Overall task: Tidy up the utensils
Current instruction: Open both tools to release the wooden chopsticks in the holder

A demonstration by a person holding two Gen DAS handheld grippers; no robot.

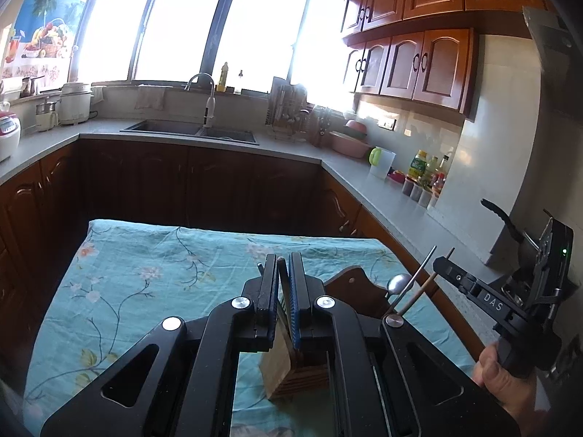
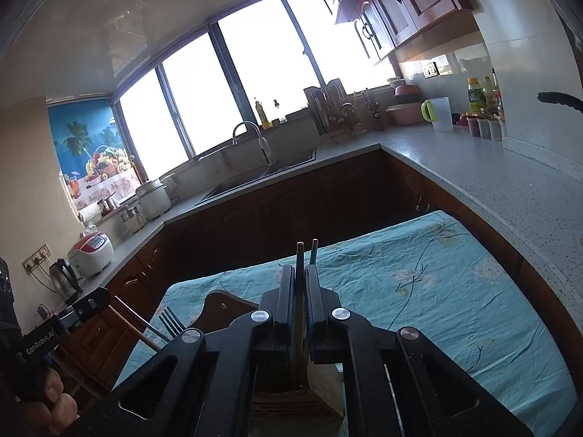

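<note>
Both tools are working over a slatted wooden holder [image 1: 291, 375] that is sitting low in the centre of each wrist view, on the surface under a teal floral cloth [image 1: 145, 284]. The left tool [image 1: 283, 287] is pinched narrow on something thin and wooden that is running down towards the holder; what it is I cannot tell, perhaps a chopstick or the holder's own edge. The right tool [image 2: 301, 291] is likewise closed narrow on a wooden chopstick [image 2: 299, 255], with a grey metal stick [image 2: 313, 251] rising just beside it; whether that one is also gripped is unclear. The step in hand seems to be lowering utensils into the holder, and the next move is probably calling for each stick to be lined up with a slot before the jaws let go. Other utensils are already standing there: a spoon [image 1: 398, 282] at centre right of the left view and a fork [image 2: 171, 322] at lower left of the right view. Those upright handles, and the two tools crowding one small holder, could be getting in the way. A dark wooden board [image 2: 222, 309] is lying behind the holder, with kitchen clutter well apart.
</note>
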